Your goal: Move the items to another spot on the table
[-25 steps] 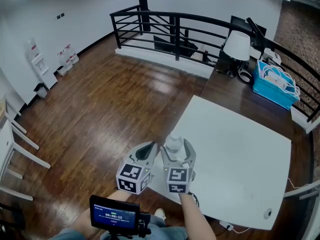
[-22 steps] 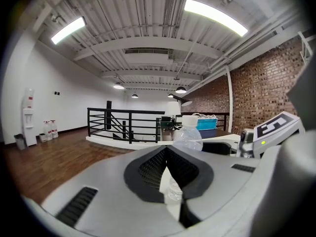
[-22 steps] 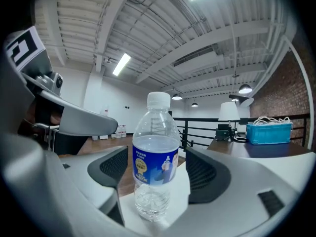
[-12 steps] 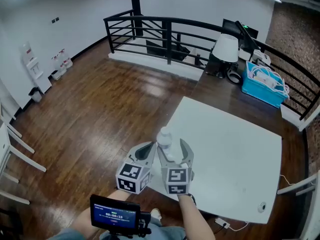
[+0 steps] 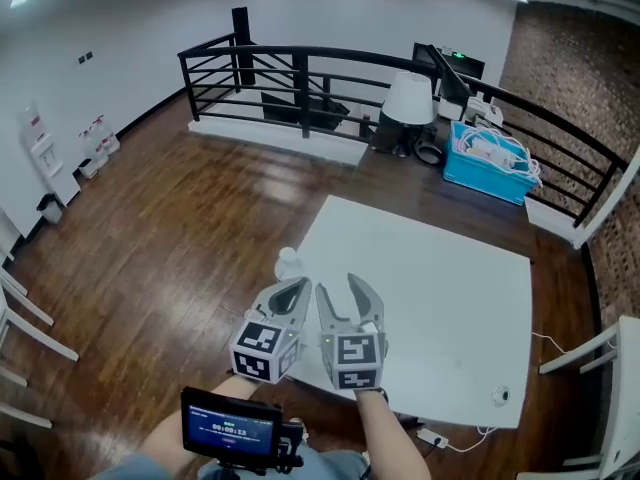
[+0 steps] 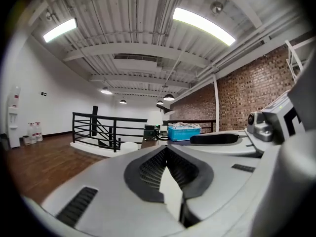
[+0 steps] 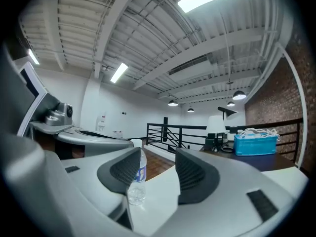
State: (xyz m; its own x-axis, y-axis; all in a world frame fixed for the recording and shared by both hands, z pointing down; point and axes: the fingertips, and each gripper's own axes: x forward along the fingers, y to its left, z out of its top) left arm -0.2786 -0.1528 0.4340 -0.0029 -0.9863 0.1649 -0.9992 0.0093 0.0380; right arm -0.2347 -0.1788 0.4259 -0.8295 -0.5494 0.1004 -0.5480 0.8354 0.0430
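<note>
A clear water bottle point(image 5: 288, 264) with a white cap stands upright at the left edge of the white table point(image 5: 440, 278). My right gripper point(image 5: 342, 291) hovers just right of it and nearer me. Its jaws are closing with nothing between them. In the right gripper view the bottle point(image 7: 138, 175) shows ahead, partly hidden behind the left jaw, outside the gap of the right gripper point(image 7: 157, 169). My left gripper point(image 5: 297, 290) sits beside the right one, just below the bottle, with its pads point(image 6: 174, 196) pressed together and nothing held.
A black railing point(image 5: 300, 68) runs behind the table. On a dark desk beyond stand a white lamp point(image 5: 408, 98) and a blue basket point(image 5: 487, 163) of cables. A small round object point(image 5: 500, 396) lies near the table's near right corner. A screen point(image 5: 230, 432) is at my waist.
The bottle was between the right gripper's jaws earlier. Now it stands free on the table and the right gripper has drawn back from it, its jaws narrower.
</note>
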